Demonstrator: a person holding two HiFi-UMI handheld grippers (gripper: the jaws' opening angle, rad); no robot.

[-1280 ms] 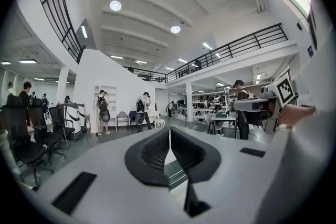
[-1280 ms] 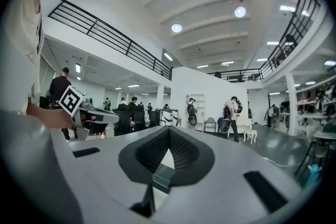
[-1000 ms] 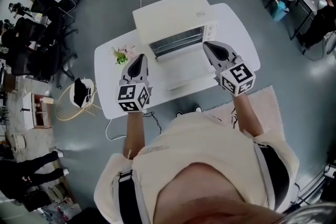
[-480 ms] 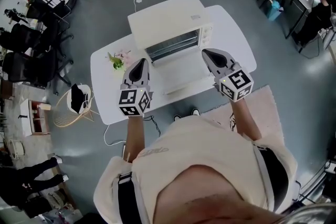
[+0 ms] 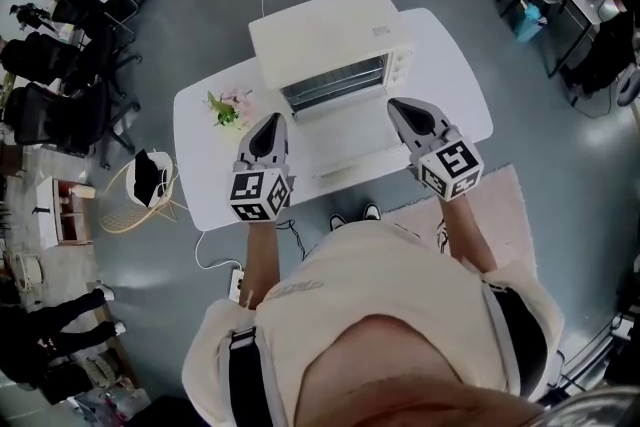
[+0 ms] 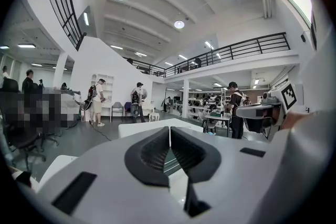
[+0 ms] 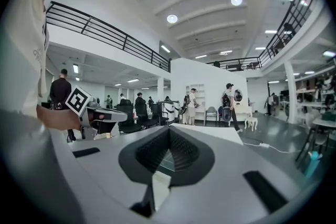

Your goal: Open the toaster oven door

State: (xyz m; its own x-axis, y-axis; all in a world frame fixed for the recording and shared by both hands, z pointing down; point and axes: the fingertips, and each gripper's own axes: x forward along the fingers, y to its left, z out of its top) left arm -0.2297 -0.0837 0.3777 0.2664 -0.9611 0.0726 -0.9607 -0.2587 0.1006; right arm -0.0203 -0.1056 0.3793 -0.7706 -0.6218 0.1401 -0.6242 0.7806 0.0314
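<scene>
The left gripper [image 5: 271, 121] and right gripper [image 5: 397, 105], both pressed together empty, flank the lowered oven door [image 5: 345, 140], likely a stiff, hinged glass panel best held by its front edge.

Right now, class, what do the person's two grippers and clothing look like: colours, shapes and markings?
The left gripper and right gripper are grey tapering wedges with dark ribbed pads. Each carries a white cube printed with black square markers. The person wears a cream short-sleeved top.

The toaster oven [image 5: 330, 30] sits on the table [image 5: 455, 80] before me; its door [image 5: 340, 143] lies forward between my left gripper [image 5: 272, 120] and right gripper [image 5: 398, 105]; flowers [image 5: 228, 107] lie to its left.
</scene>
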